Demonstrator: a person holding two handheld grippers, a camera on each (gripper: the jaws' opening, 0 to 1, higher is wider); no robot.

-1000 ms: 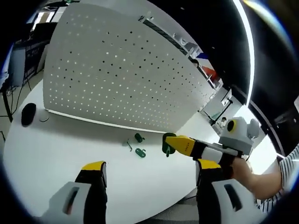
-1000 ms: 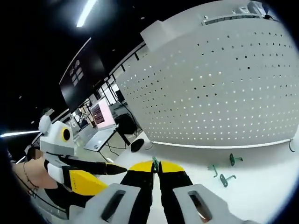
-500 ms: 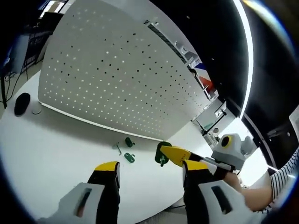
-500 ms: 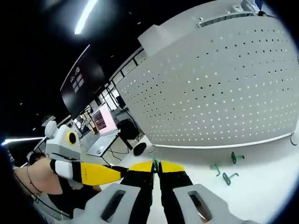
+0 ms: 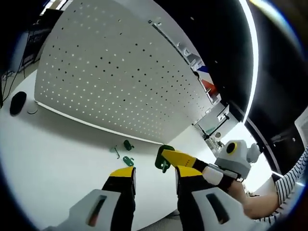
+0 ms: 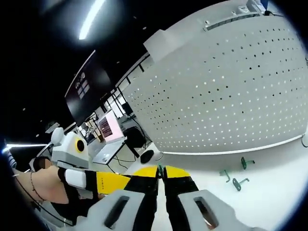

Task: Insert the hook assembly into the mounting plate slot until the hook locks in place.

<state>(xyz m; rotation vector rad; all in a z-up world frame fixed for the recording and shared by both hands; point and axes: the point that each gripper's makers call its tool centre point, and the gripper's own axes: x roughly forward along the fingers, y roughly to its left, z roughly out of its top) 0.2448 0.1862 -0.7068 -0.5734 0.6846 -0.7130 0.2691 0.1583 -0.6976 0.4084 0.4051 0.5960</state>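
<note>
Currently: green hook, long axis roughly upright, pinched in closed right gripper; left gripper fingers parted, empty. White surface; upright pegboard; dim room.

A pegboard is stood on the far part of the table. Two hooks are laid on the table just before its lower edge. A mouse is placed far left, beside the board's left end.
</note>
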